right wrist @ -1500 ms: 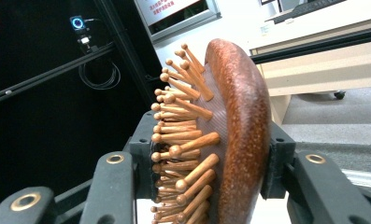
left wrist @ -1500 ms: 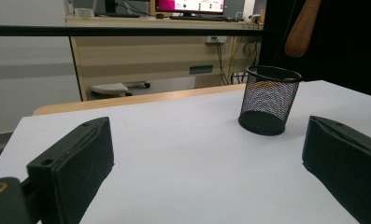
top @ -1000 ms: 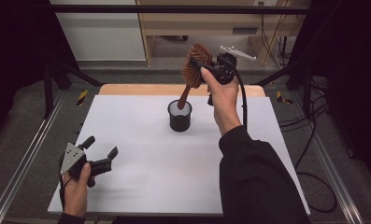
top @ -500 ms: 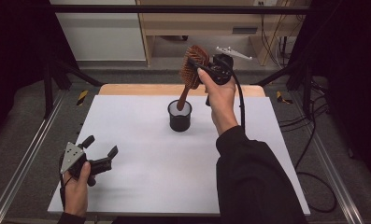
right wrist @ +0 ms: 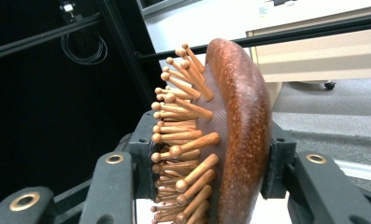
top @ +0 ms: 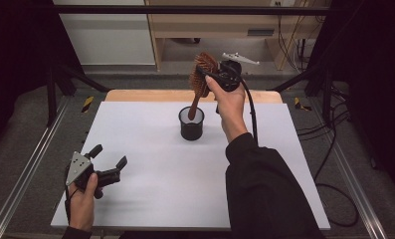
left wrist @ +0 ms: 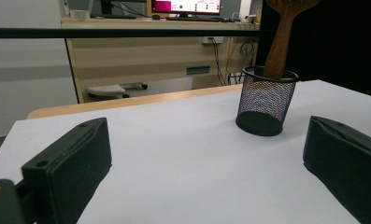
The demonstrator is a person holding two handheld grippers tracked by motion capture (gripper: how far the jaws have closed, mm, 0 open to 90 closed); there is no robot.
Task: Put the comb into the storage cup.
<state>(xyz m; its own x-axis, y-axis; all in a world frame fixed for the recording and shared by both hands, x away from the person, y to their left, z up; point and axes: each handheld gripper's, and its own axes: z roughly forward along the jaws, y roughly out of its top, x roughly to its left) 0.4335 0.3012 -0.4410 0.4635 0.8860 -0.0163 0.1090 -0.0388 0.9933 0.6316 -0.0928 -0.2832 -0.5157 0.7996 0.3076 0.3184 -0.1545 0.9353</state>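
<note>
- The right gripper [top: 205, 79] is held high above the far half of the white table [top: 150, 199], its forearm in a dark sleeve reaching up from the near edge.
- Its jaws are clamped on the head of a wooden hairbrush [top: 201, 79], one jaw on the bristle side and one on the smooth back.
- The brush hangs below that claw, handle slanting down, and its end sits inside the black mesh cup [top: 191, 124] directly beneath.
- The left gripper [top: 108, 162] rests low near the table's near-left corner, held in a hand, jaws spread wide with nothing between them; the cup stands well ahead of it.
- The right gripper view shows the brush [right wrist: 216, 140] close up: round-tipped wooden pins and a glossy brown back, pinched between the pads.
- The left gripper view shows the cup [left wrist: 266, 100] from the side with the handle standing in it; whether the handle touches the bottom is hard to tell.
- Compared with a second ago, little differs: the brush leans much as before and the left hand has not shifted.
</note>
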